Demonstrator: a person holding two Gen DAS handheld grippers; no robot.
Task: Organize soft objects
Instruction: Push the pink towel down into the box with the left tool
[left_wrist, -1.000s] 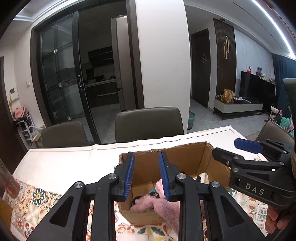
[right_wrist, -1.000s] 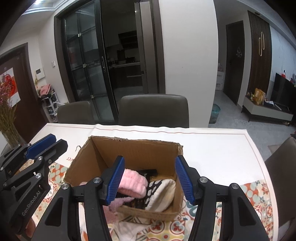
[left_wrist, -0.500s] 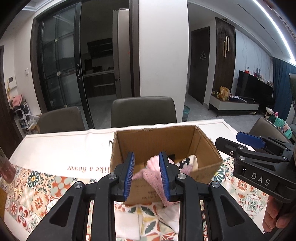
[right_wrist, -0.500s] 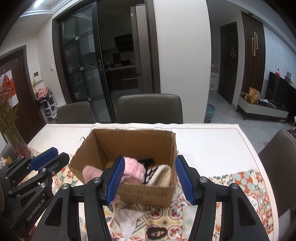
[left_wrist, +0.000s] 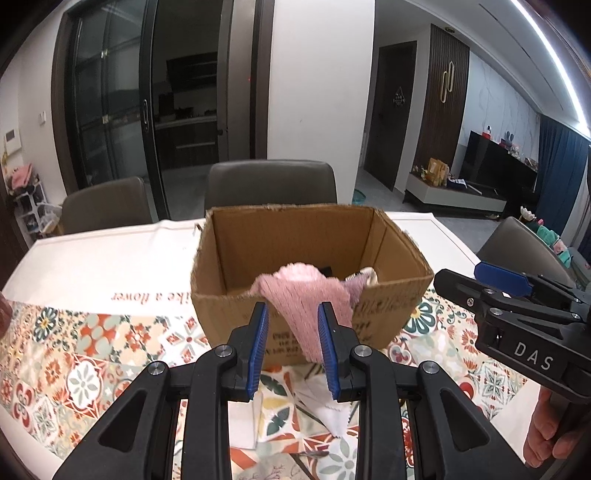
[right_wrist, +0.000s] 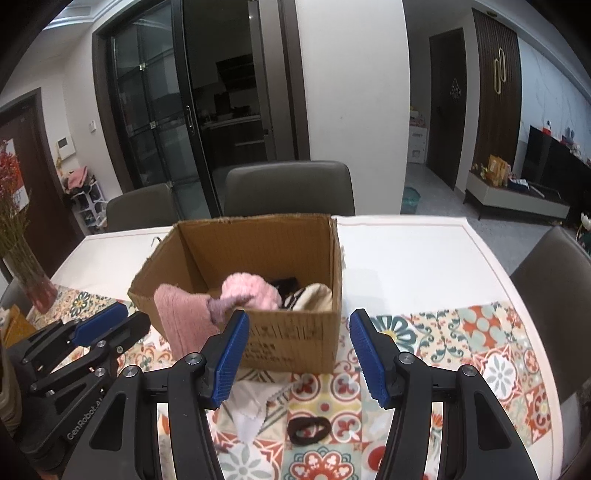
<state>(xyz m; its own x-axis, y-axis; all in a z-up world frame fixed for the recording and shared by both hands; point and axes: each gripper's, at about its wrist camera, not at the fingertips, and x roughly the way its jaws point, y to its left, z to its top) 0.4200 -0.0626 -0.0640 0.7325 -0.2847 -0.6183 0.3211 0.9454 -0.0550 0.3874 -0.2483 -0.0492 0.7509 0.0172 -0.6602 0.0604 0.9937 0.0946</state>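
An open cardboard box (left_wrist: 391, 306) (right_wrist: 291, 339) stands on the patterned tablecloth. A pink knit cloth (left_wrist: 306, 302) (right_wrist: 184, 321) drapes over its near rim, one end inside, the other hanging outside. My left gripper (left_wrist: 291, 343) is open, its blue pads either side of the hanging end. My right gripper (right_wrist: 295, 350) is open wide and empty, in front of the box. Inside the box lie a pink fluffy item (right_wrist: 251, 291), a cream pouch (right_wrist: 314, 299) and something black.
A white cloth (right_wrist: 251, 402) (left_wrist: 332, 413) and a black hair tie (right_wrist: 308, 430) lie on the table before the box. A vase of dried flowers (right_wrist: 26, 273) stands far left. Chairs line the far side and the right end.
Both grippers have drawn back from the box. The left gripper's pads have opened around the pink cloth, which now hangs over the box rim.
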